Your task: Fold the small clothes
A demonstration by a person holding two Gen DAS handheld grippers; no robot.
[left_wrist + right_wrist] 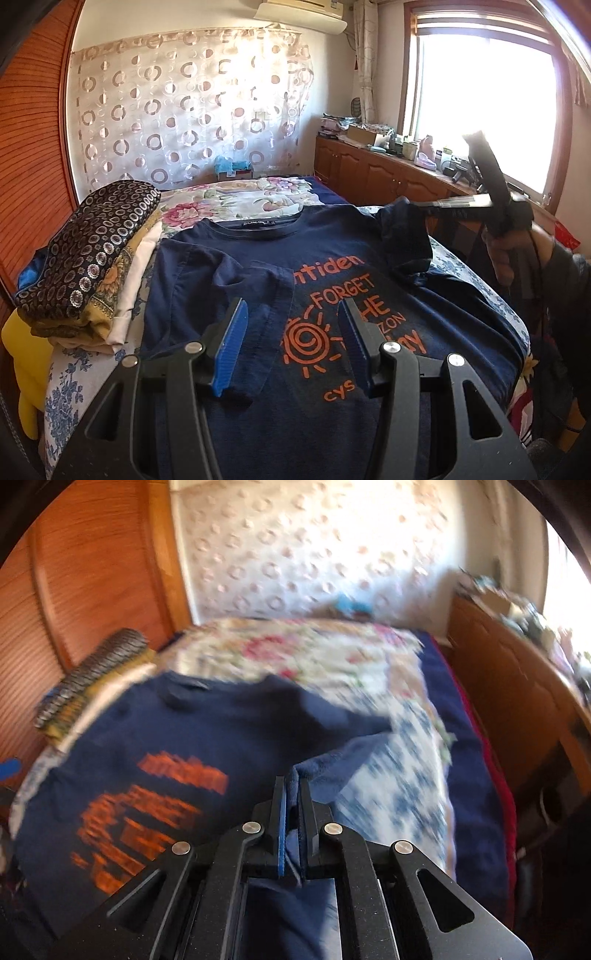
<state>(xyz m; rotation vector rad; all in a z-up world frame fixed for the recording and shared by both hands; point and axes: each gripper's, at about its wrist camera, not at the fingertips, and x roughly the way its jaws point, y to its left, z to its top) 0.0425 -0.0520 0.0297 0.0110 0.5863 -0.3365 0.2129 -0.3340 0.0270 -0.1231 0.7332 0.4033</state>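
Observation:
A navy T-shirt (424, 314) with orange print lies face up on the bed, collar toward the far end. Its left sleeve (221, 266) is folded in over the chest. My left gripper (291, 306) hovers open just above the print, with nothing between its blue pads. My right gripper (421, 208) is shut on the shirt's right sleeve (402, 236) and holds it raised off the bed. The blurred right wrist view shows the right gripper (291, 781) with navy fabric pinched between its jaws, the T-shirt (184, 723) spread out to the left.
A stack of folded clothes (92, 266) sits at the bed's left side, against a wooden panel (33, 129). A floral cover (236, 199) lies beyond the collar. A wooden cabinet (388, 173) with clutter runs along the right under the window. A person's hand (513, 254) grips the right handle.

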